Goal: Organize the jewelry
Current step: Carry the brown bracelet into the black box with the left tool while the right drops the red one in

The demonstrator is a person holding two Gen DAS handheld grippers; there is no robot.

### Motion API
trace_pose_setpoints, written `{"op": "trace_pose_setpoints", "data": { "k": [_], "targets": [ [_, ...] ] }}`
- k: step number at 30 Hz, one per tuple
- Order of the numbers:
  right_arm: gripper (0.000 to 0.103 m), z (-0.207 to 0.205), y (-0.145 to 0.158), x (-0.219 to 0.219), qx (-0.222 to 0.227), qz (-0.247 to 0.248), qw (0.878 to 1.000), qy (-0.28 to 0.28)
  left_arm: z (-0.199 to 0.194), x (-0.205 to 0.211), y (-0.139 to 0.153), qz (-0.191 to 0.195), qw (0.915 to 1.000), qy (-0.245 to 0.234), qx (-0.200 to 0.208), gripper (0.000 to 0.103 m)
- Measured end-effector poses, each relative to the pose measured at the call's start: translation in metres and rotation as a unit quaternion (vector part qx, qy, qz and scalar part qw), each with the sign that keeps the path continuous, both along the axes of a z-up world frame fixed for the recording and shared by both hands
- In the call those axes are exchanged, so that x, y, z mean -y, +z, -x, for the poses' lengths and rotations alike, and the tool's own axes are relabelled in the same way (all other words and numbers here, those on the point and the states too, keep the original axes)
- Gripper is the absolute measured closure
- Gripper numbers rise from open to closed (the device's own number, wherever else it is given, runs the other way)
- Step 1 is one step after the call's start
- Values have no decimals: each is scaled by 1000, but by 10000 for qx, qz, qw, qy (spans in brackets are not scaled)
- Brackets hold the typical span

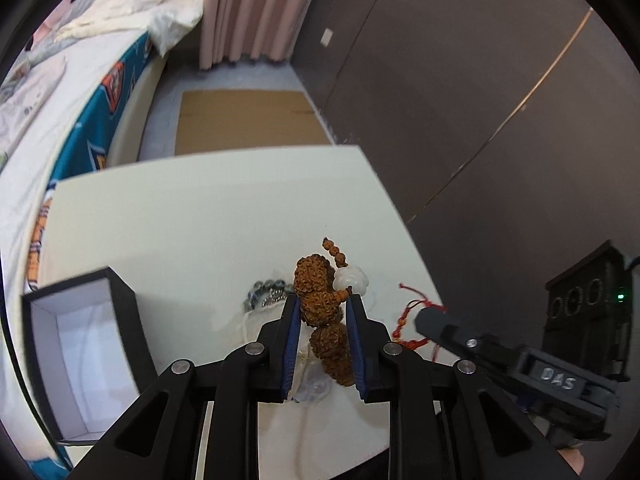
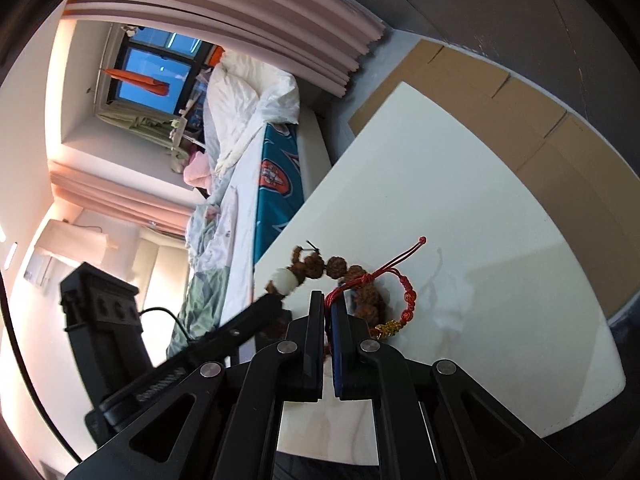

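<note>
We see the white table with bare surface ahead up to its far edge, and an open black box with a white lining at the left. The left gripper is clamped on a bracelet of knobbly brown seed beads bearing one smooth white bead, seemingly lifted above the tabletop. The right gripper has its jaws together, pinching the red braided cord bracelet near its knotted strands.
</note>
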State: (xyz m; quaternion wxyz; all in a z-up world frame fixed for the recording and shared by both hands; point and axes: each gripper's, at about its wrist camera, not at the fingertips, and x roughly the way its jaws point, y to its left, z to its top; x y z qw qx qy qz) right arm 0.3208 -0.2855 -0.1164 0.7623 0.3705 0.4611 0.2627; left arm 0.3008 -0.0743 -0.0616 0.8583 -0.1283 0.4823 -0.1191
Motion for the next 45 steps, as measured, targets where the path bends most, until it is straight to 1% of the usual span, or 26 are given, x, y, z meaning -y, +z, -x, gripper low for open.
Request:
{"op": "trace_pose_setpoints", "data": {
  "k": [6, 11, 20, 29, 32, 33, 34, 35, 36, 37, 38, 39, 42, 45],
  "targets": [
    [98, 4, 6, -12, 110, -6, 9999, 91, 18, -21, 23, 48, 9995, 139, 289, 79],
    [98, 8, 17, -30, 279, -42, 9992, 273, 35, -55, 36, 105, 9983, 365, 440, 79],
    [98, 17, 34, -91, 614, 0, 9945, 853, 67, -114, 40, 130, 9954, 776, 548, 79],
    [98, 21, 37, -151, 697, 40, 9886, 1334, 89, -158, 44, 163, 9924, 1071, 586, 79],
    [98, 22, 34, -168, 653, 87, 9873, 1443, 96, -170, 46, 168, 9916, 1132, 598, 79],
    [98, 23, 33, -172, 576, 121, 9870, 1496, 97, -173, 47, 167, 9914, 1148, 598, 79],
    [96, 22, 29, -179, 428, 199, 9863, 1580, 99, -176, 47, 167, 9912, 1171, 598, 79],
    [84, 21, 24, -186, 218, 378, 9847, 1690, 100, -179, 47, 167, 9910, 1192, 594, 79],
    [64, 20, 22, -190, 114, 461, 9836, 1741, 100, -180, 46, 165, 9908, 1206, 588, 79],
    [53, 19, 19, -192, 40, 493, 9834, 1747, 101, -183, 45, 168, 9906, 1223, 581, 79],
    [40, 18, 16, -191, -19, 553, 9841, 1689, 103, -183, 45, 169, 9906, 1229, 577, 79],
    [40, 19, 15, -189, -54, 623, 9847, 1626, 103, -184, 44, 172, 9906, 1228, 573, 79],
    [40, 19, 16, -181, -82, 580, 9846, 1648, 105, -183, 42, 195, 9910, 1197, 565, 79],
    [39, 19, 18, -171, -50, 680, 9844, 1620, 101, -179, 39, 240, 9916, 1151, 537, 79]
  ]
}}
